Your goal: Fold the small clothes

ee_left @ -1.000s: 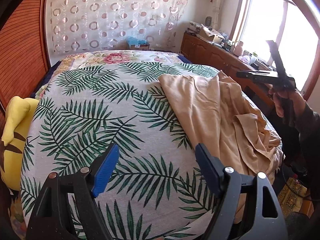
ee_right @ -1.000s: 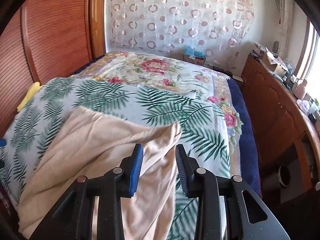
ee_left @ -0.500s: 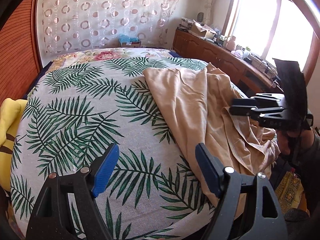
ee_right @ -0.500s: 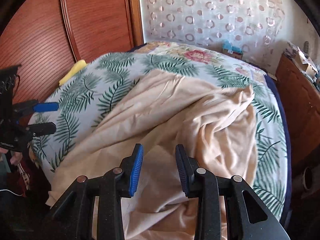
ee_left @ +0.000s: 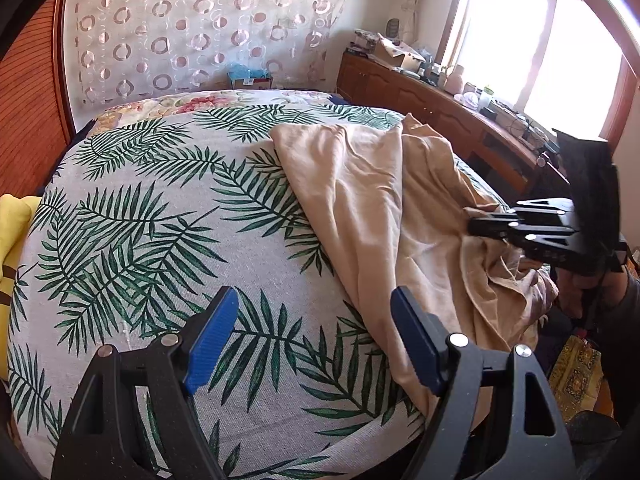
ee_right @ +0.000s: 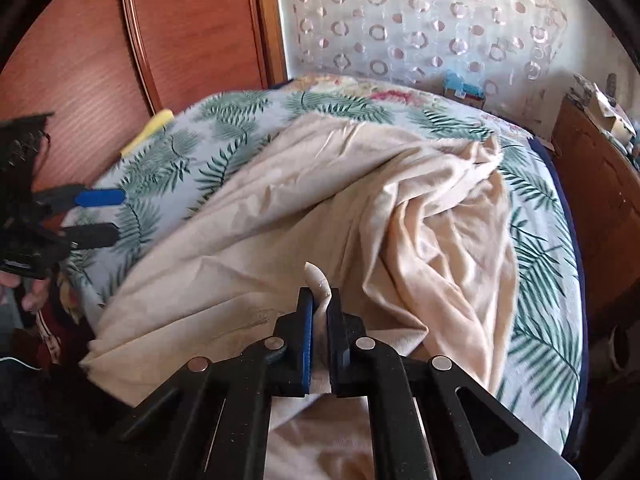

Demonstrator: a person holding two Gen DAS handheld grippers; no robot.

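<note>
Right wrist view: beige garment (ee_right: 320,216), crumpled, spread over the near and right part of the bed (ee_right: 552,320); a small fold of its cloth stands up between the blue pads of the right hand-held gripper (ee_right: 320,300), whose jaws have just been closing and now pinch that fold. Garment's near hem droops over the bed's front edge; its far edge lies flat on the palm-leaf bedspread (ee_left: 160,216). Left hand-held gripper (ee_left: 312,320): jaws wide apart, nothing between them, over bare bedspread just beside the garment's left edge. Open bedspread to the left and beyond. Yellow item (ee_left: 16,224) at the bed's left edge, cut off by the frame. Wooden cabinet (ee_left: 440,108) along the right side, its clutter too small to identify. Garment type not discernible.
</note>
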